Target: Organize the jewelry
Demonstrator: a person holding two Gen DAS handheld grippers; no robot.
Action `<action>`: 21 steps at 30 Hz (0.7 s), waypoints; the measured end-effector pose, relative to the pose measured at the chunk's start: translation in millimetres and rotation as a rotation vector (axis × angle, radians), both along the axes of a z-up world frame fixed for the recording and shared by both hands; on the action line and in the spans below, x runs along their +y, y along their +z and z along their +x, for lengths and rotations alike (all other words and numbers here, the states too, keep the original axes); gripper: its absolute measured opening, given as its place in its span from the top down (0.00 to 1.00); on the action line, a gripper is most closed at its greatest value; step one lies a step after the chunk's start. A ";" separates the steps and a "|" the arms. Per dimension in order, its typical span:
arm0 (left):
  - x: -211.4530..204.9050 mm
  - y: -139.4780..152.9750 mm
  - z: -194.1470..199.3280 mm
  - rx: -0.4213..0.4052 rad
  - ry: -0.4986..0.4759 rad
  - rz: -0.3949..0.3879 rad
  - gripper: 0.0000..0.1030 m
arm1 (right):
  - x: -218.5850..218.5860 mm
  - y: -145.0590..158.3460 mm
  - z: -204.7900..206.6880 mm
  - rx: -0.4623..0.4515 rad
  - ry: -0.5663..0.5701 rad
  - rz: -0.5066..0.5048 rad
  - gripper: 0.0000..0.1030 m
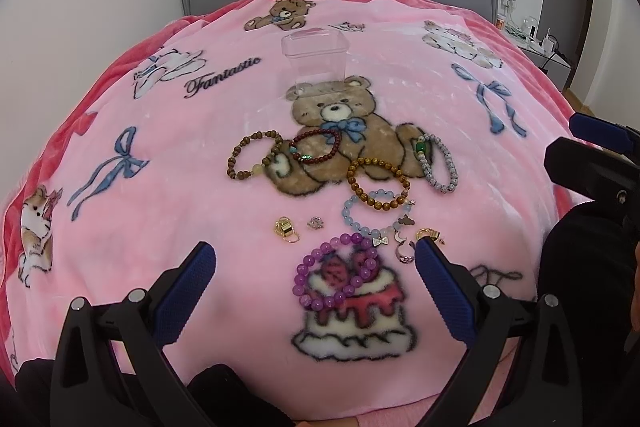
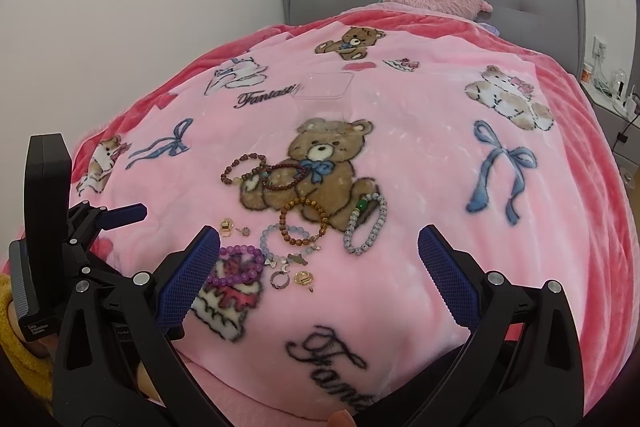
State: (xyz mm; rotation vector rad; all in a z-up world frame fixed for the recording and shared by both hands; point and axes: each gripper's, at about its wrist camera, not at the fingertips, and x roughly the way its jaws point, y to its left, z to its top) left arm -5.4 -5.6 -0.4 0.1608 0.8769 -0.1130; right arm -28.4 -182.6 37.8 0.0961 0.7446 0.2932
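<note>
While both tools hang above the bed, the left gripper (image 1: 316, 259) has its fingers (image 1: 188, 291) spread wide and holds nothing; the purple bead bracelet (image 1: 336, 275) lies on the blanket (image 1: 180, 195) between them, and the tip of the right-hand finger sits just beside a gold ring (image 1: 426, 235). Seen from the right wrist view, this tool points forward over the blanket's left part, tilted slightly down.

Script on the blanket reads "Fantastic" (image 1: 222, 83), left of the clear plastic box (image 1: 316, 57) that stands upright beyond the jewelry. Between box and grippers lie a brown wooden bracelet (image 1: 256, 155), a dark red bracelet (image 1: 316, 147), a golden-brown bracelet (image 1: 378, 185), a pale blue bracelet (image 1: 372, 215) and a grey speckled bracelet (image 1: 438, 163), with a gold clasp (image 1: 286, 229) and a silver ring (image 1: 404, 255) nearer.

Further right, the right gripper (image 2: 319, 247) is likewise splayed wide and empty, hovering over the blanket with the purple bracelet near its left finger. A label on the left tool's housing (image 2: 38, 329) is too small to read surely.
</note>
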 end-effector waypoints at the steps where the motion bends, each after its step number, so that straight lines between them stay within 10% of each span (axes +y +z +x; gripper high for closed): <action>1: 0.2 0.2 0.3 0.000 0.000 0.000 0.05 | -0.1 0.1 0.0 -0.001 0.000 0.000 0.08; 21: 22.6 -11.8 0.0 -0.018 -0.006 -0.110 0.05 | -3.5 -6.6 6.8 -0.002 -0.065 0.015 0.15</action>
